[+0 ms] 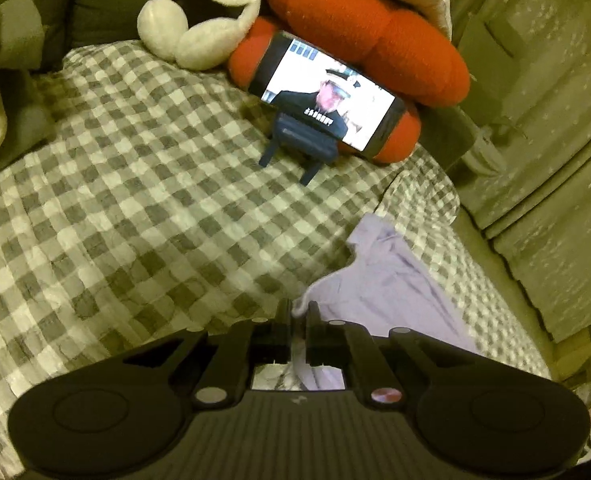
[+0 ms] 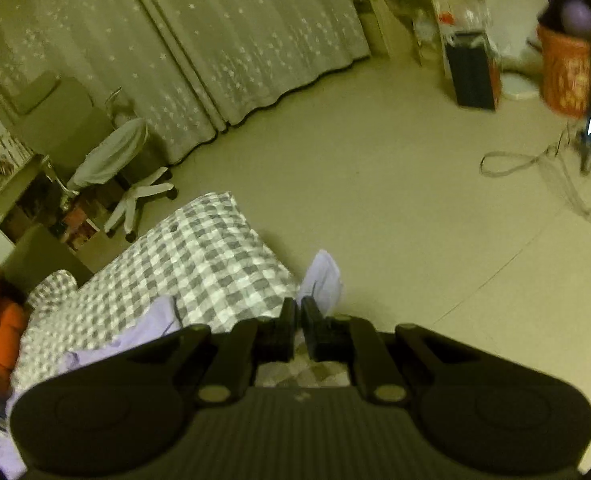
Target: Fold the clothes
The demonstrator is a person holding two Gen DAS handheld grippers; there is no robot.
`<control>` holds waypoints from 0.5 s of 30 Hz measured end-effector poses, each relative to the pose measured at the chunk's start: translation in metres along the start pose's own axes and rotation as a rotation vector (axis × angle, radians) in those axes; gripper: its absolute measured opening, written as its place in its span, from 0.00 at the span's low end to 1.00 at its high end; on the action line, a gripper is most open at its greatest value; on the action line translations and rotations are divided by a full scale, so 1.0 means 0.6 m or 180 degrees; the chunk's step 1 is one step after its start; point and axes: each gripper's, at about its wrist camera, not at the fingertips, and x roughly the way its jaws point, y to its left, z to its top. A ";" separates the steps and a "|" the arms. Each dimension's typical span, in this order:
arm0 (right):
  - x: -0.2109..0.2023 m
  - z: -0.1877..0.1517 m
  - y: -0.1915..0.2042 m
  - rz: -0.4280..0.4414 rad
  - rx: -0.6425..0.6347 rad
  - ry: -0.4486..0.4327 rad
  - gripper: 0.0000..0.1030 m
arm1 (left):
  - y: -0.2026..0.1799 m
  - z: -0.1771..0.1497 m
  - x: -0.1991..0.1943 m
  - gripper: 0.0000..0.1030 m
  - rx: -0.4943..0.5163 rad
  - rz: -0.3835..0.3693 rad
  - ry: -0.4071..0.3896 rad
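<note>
Tongs on both sides tilt downward, clamped on one lilac garment: the left tongs pinch an edge above the checked bedspread, the right tongs hold a corner jutting past their tips, over the bed's edge. Cloth under both bodies is hidden; motion blurs its folds. Only the left view shows the propped phone; only the right shows the floor.

Both hand-held grippers clamped, angled downward
</note>
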 end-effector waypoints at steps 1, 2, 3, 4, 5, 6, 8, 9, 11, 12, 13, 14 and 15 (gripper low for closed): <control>-0.001 0.002 -0.003 0.0040 0.0020 0.0005 0.06 | -0.003 0.004 -0.004 0.04 0.0009 -0.0012 -0.0023; -0.003 0.003 -0.007 0.0080 0.0039 0.0010 0.06 | -0.007 0.007 -0.008 0.04 0.0025 -0.0023 -0.0042; -0.007 0.008 -0.009 0.0116 0.0055 0.0005 0.06 | -0.010 0.008 -0.012 0.04 0.0045 -0.0034 -0.0057; -0.010 0.012 -0.012 0.0152 0.0070 -0.0001 0.06 | -0.013 0.009 -0.016 0.04 0.0066 -0.0045 -0.0072; -0.014 0.017 -0.015 0.0188 0.0086 -0.0006 0.06 | -0.014 0.008 -0.019 0.04 0.0085 -0.0044 -0.0073; -0.018 0.021 -0.017 0.0224 0.0102 -0.0012 0.06 | -0.013 0.005 -0.021 0.04 0.0104 -0.0035 -0.0064; -0.018 0.013 -0.023 0.0156 0.0042 0.0021 0.06 | -0.009 -0.002 -0.024 0.04 0.0132 -0.0010 -0.0041; -0.018 0.009 -0.026 0.0119 0.0010 0.0037 0.06 | -0.005 -0.005 -0.026 0.04 0.0133 0.0002 -0.0030; -0.017 -0.009 -0.046 0.0094 0.0051 0.0106 0.06 | -0.005 -0.004 -0.027 0.04 0.0162 -0.0003 -0.0024; -0.017 -0.020 -0.056 0.0088 0.0072 0.0142 0.06 | -0.006 -0.003 -0.027 0.04 0.0180 -0.0008 -0.0022; -0.016 -0.027 -0.064 0.0104 0.0053 0.0168 0.06 | -0.008 0.000 -0.027 0.04 0.0193 -0.0012 -0.0016; -0.015 -0.030 -0.068 0.0110 0.0021 0.0190 0.06 | -0.012 0.005 -0.025 0.04 0.0203 -0.0016 -0.0007; -0.012 -0.029 -0.066 0.0101 -0.0049 0.0204 0.06 | -0.014 0.009 -0.024 0.04 0.0195 -0.0025 0.0000</control>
